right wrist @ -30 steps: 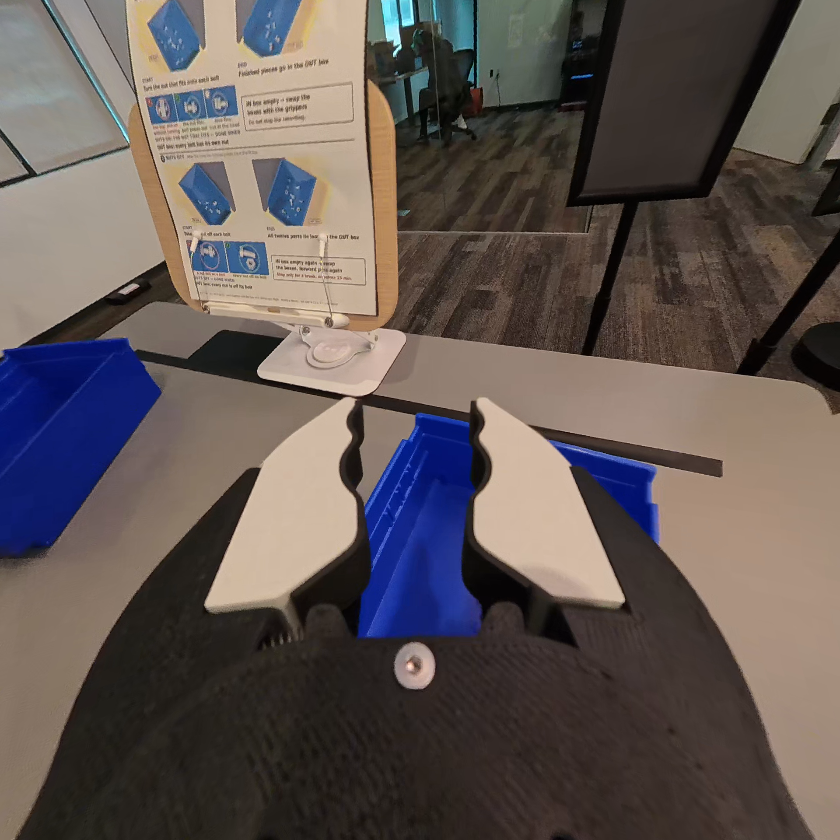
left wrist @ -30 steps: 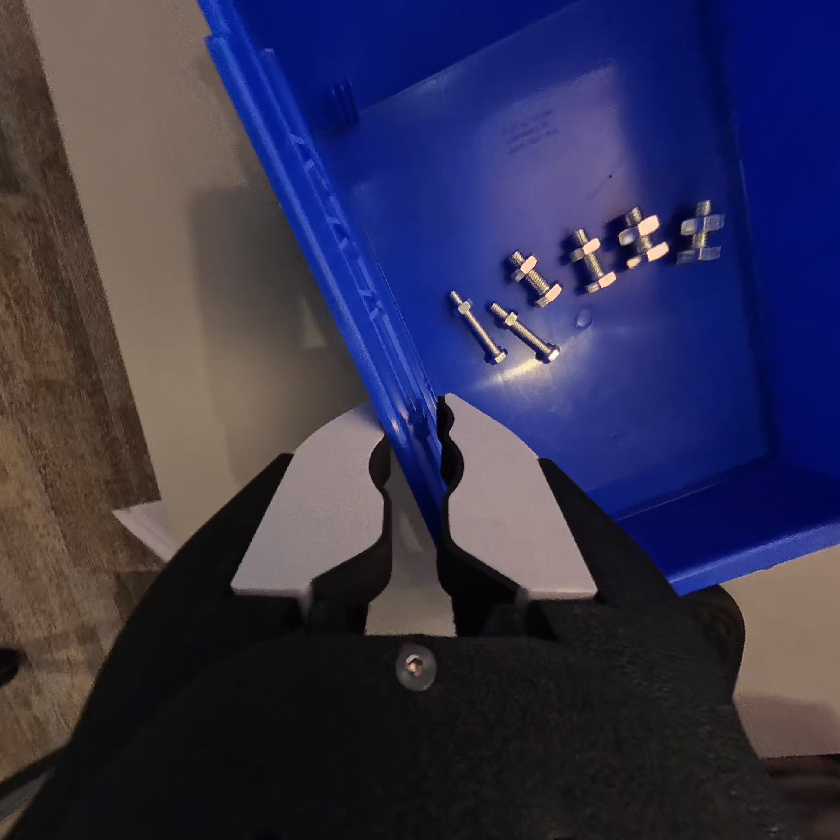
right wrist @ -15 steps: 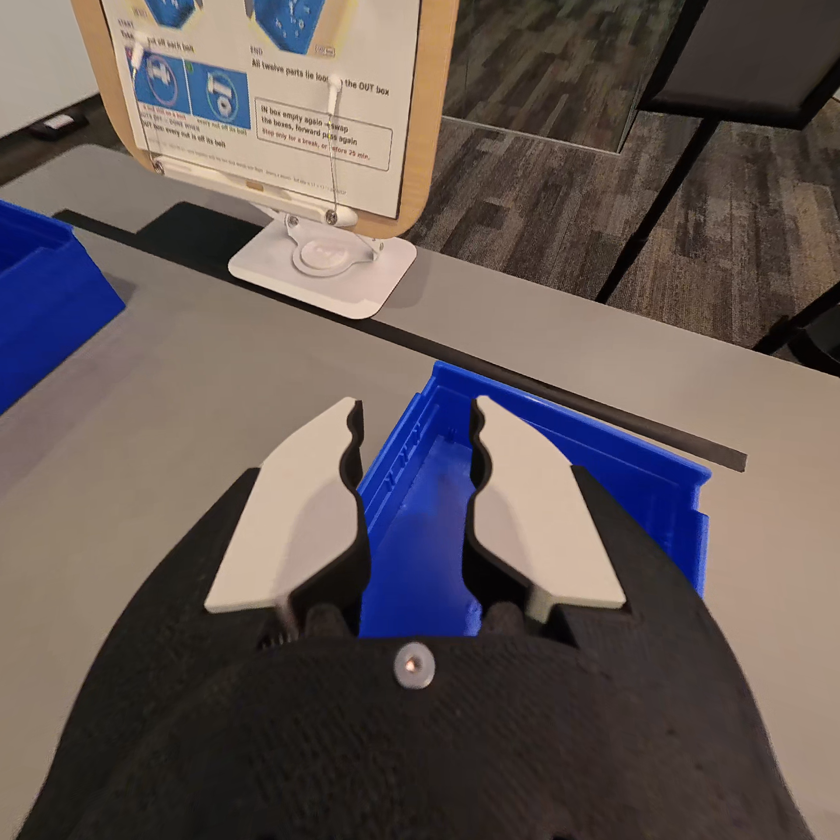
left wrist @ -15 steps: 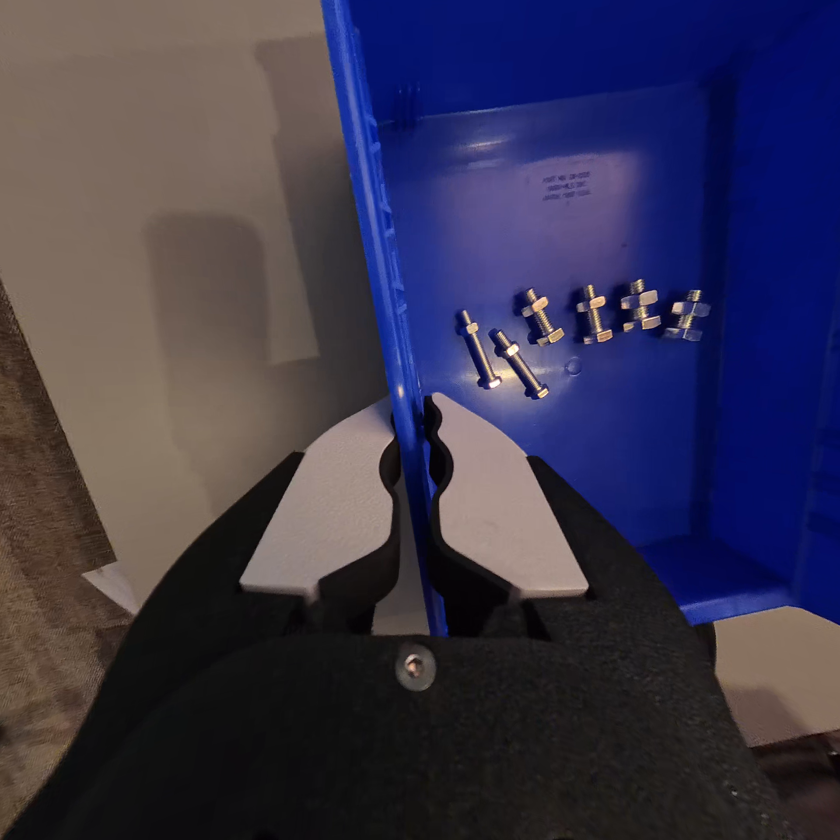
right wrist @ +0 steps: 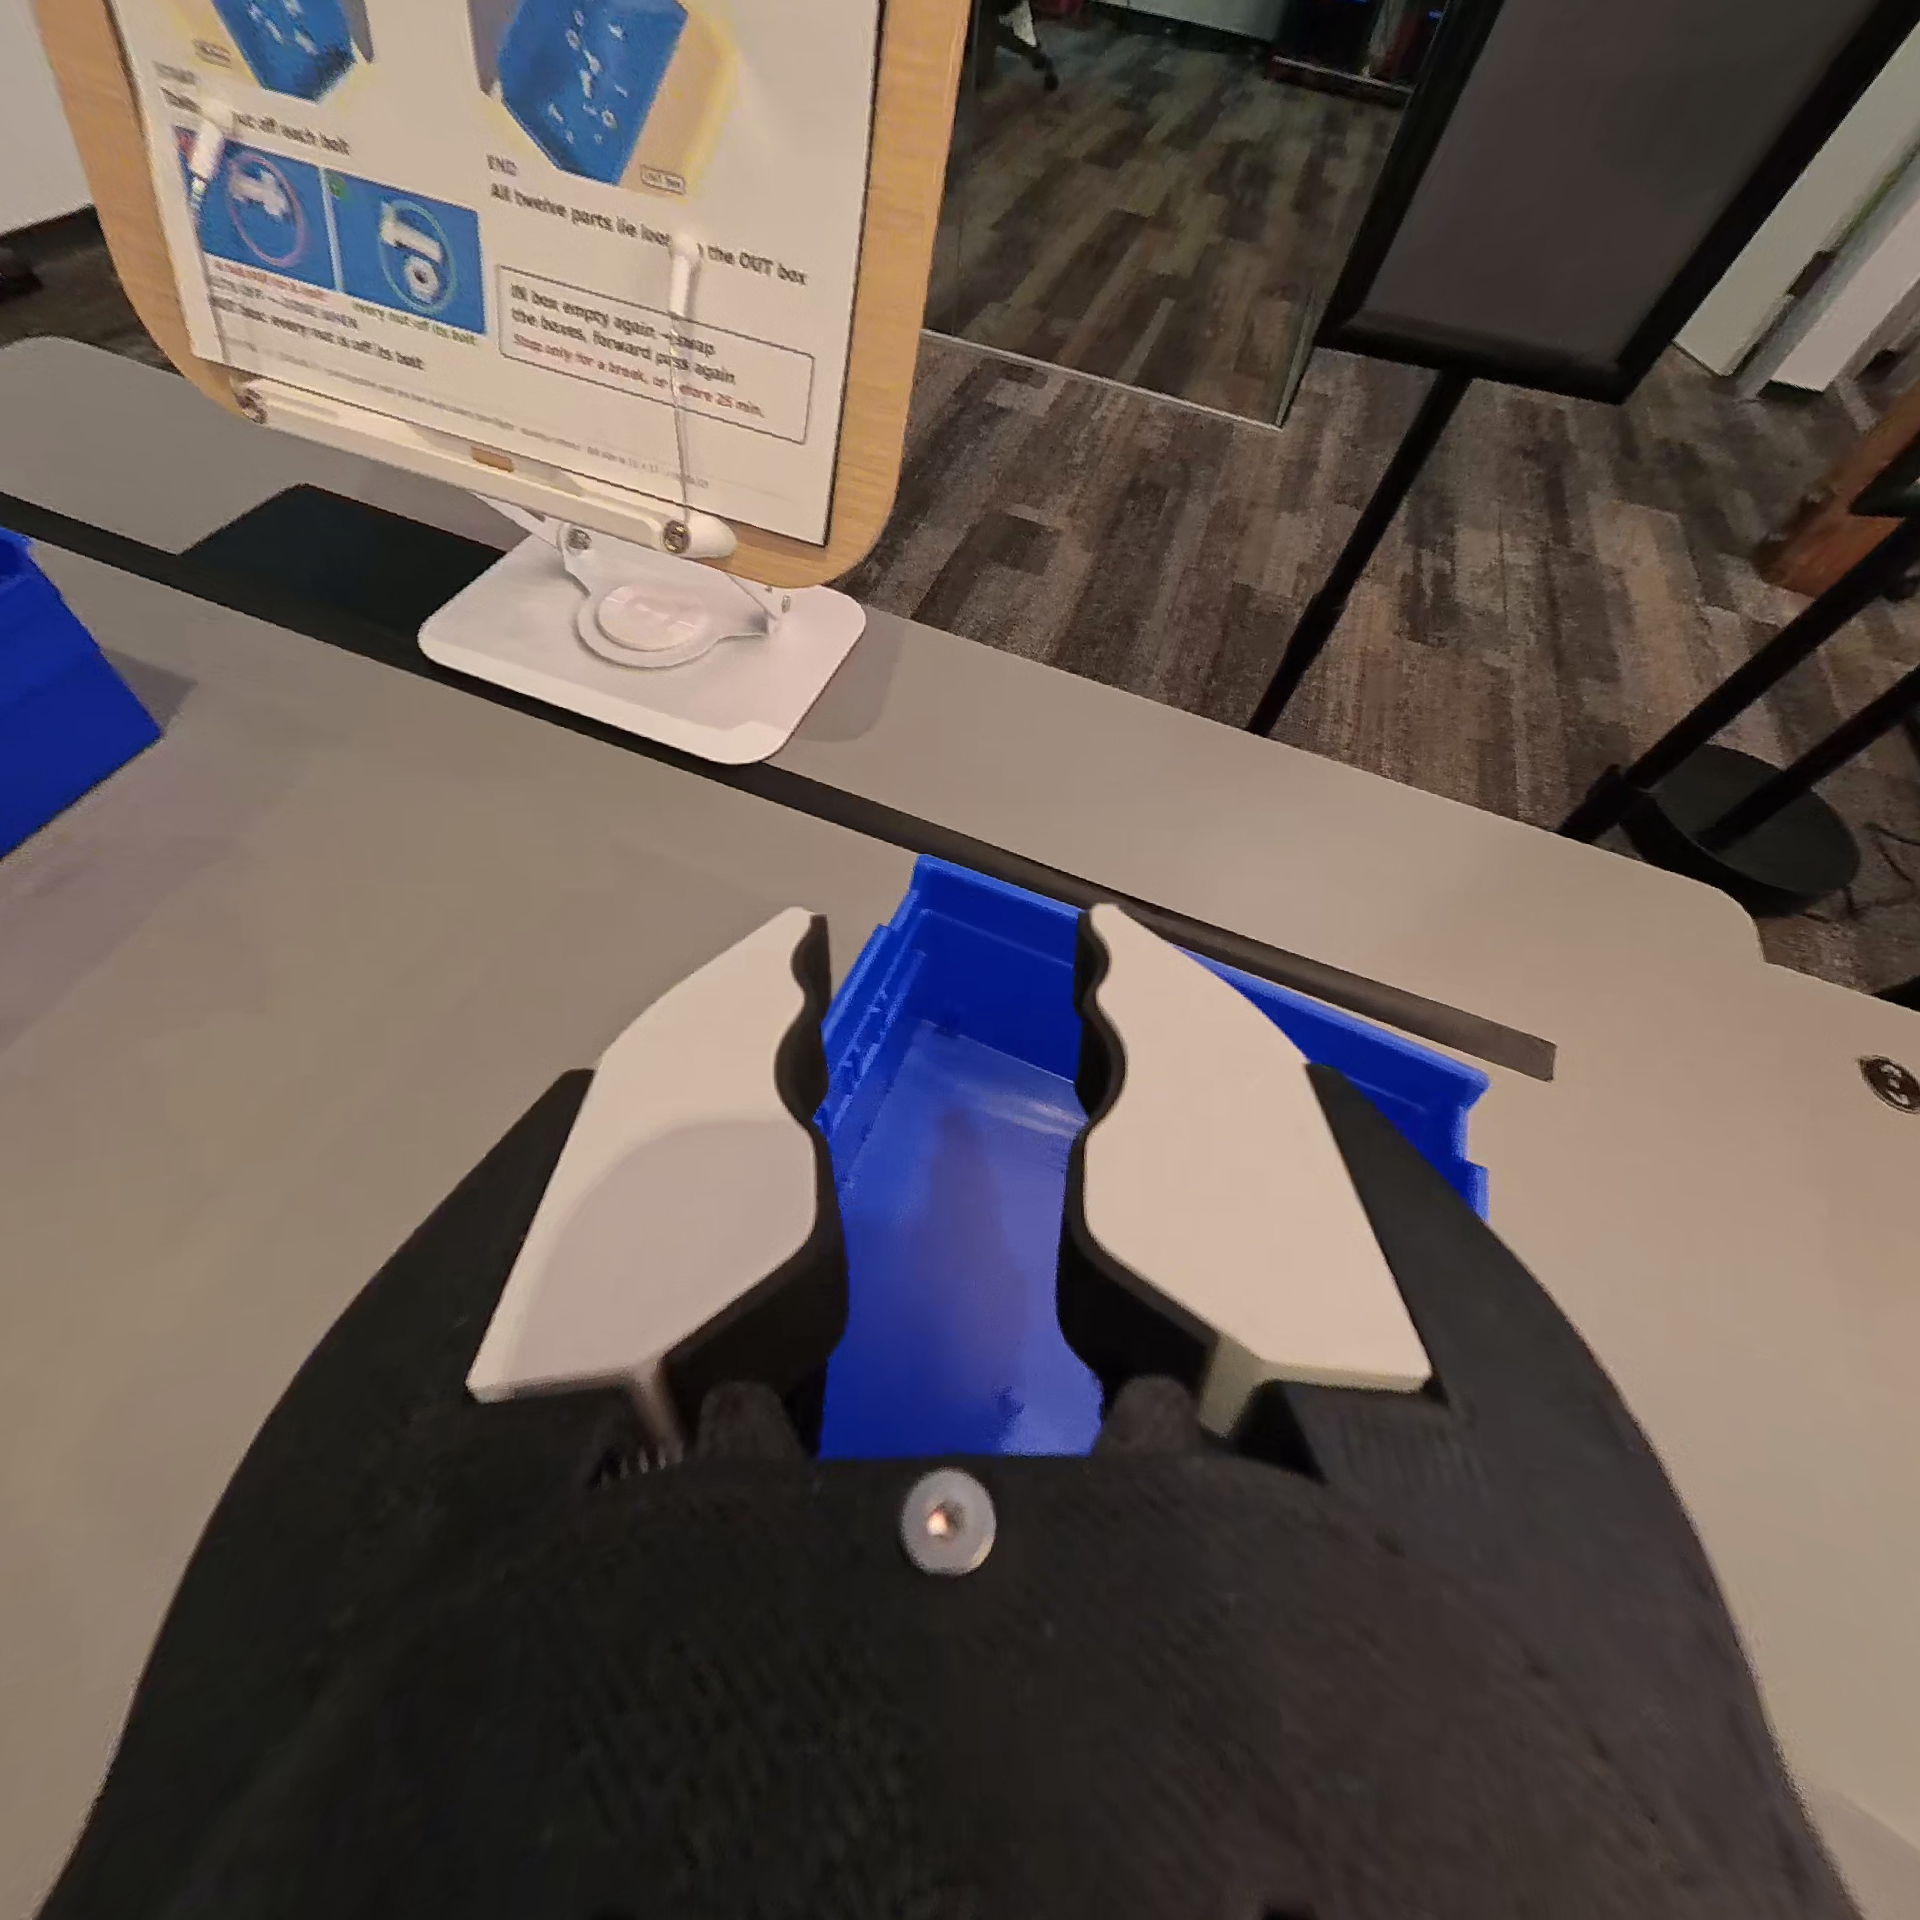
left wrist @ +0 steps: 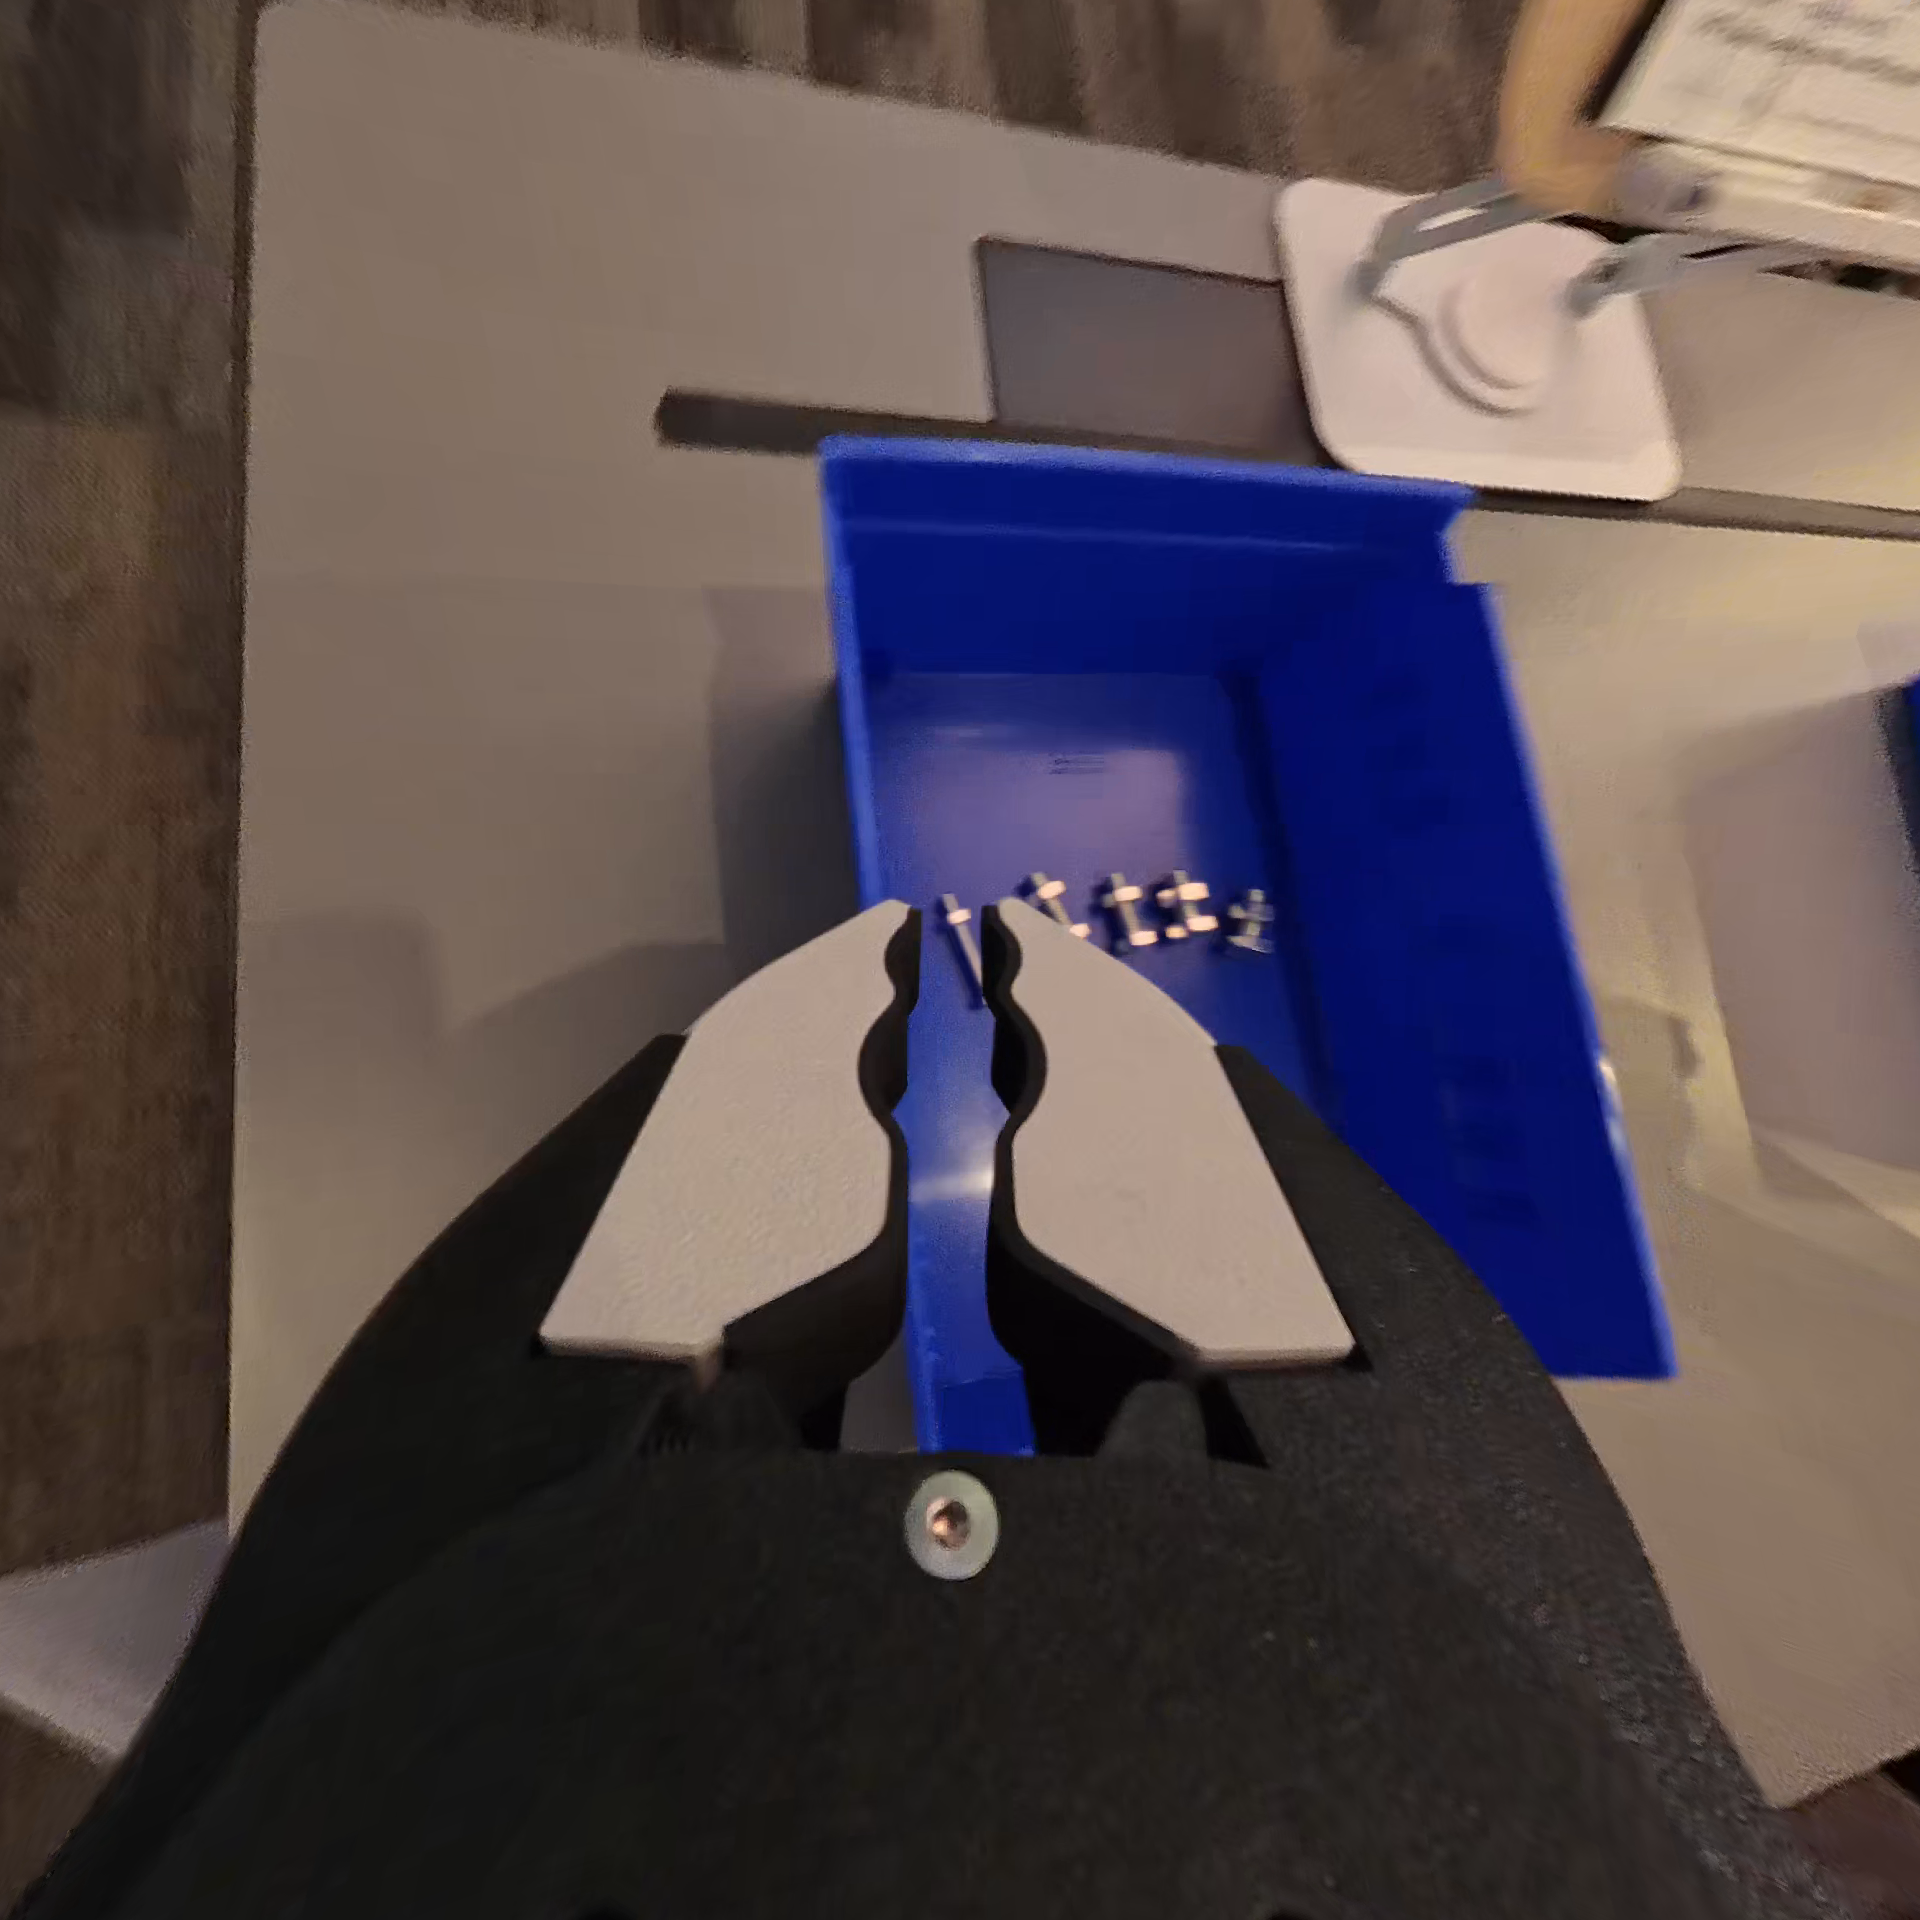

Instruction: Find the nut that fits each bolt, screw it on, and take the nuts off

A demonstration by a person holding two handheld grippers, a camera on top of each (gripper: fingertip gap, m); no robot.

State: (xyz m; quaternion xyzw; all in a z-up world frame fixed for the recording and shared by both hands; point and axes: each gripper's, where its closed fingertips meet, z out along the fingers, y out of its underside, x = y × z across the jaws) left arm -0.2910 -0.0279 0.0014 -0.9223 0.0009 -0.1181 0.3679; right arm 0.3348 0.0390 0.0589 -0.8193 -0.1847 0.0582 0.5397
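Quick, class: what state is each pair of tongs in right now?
Left tongs: open, a narrow gap, holding nothing, above the bin.
Right tongs: open wide, empty.

Left tongs (left wrist: 951, 914) narrowly parted; right tongs (right wrist: 951, 920) spread wide.

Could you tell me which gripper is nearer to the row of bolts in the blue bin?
Left. The left gripper hangs just above the bolts in their bin, fingers slightly apart. The right gripper sits open over another blue bin, where no bolts show.
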